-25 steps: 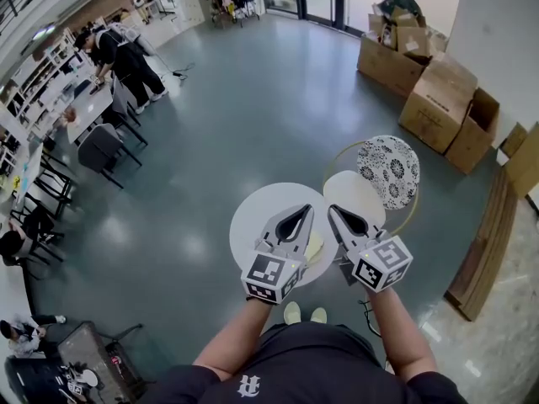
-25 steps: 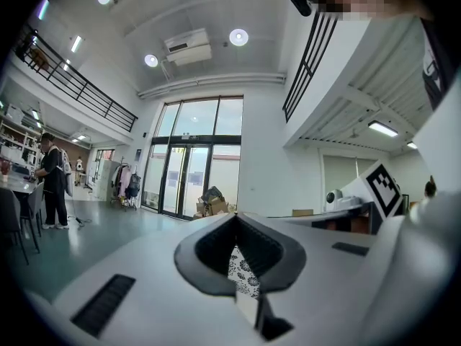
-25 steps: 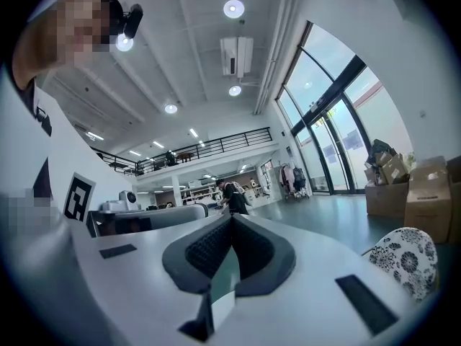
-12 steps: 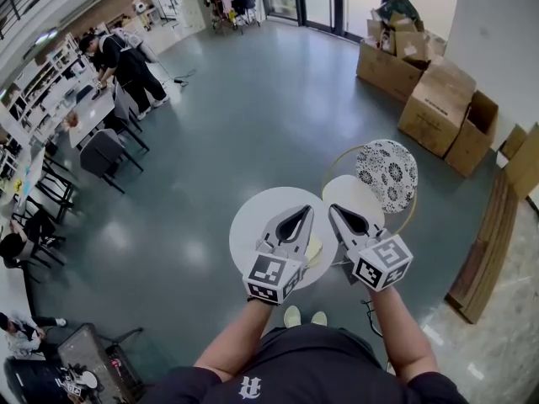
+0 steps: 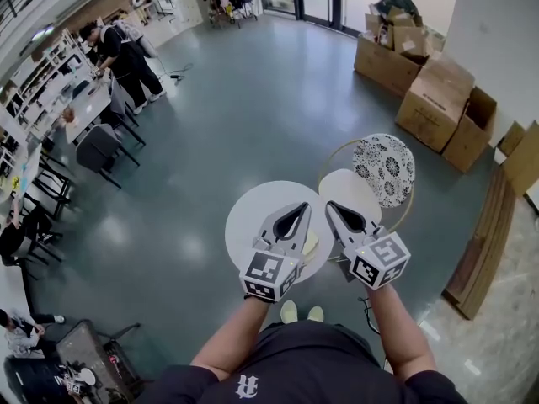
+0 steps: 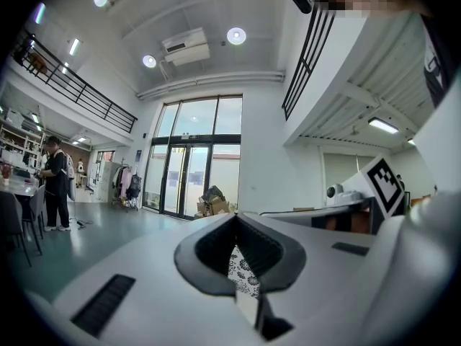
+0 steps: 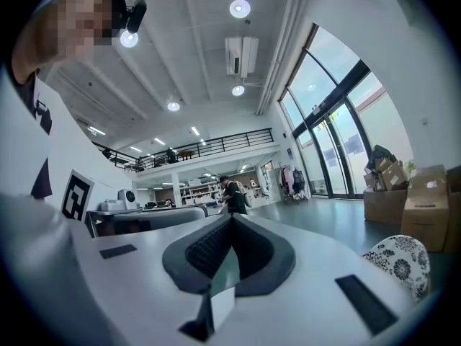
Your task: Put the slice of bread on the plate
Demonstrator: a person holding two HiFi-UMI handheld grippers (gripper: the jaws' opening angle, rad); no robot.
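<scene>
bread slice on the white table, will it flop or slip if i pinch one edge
Likely light: the bread slice looks thin and lies flat on the white table. Pinched by one edge it may sag. On that smooth top it could slide before lifting.

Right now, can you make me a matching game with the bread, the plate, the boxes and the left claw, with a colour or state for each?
Things:
1. slice of bread
2. patterned plate
3. cardboard boxes
4. left claw

Matches:
A. brown
B. shut
C. pale yellow
D. black and white

Pairs: 1-C, 2-D, 3-A, 4-B
</scene>
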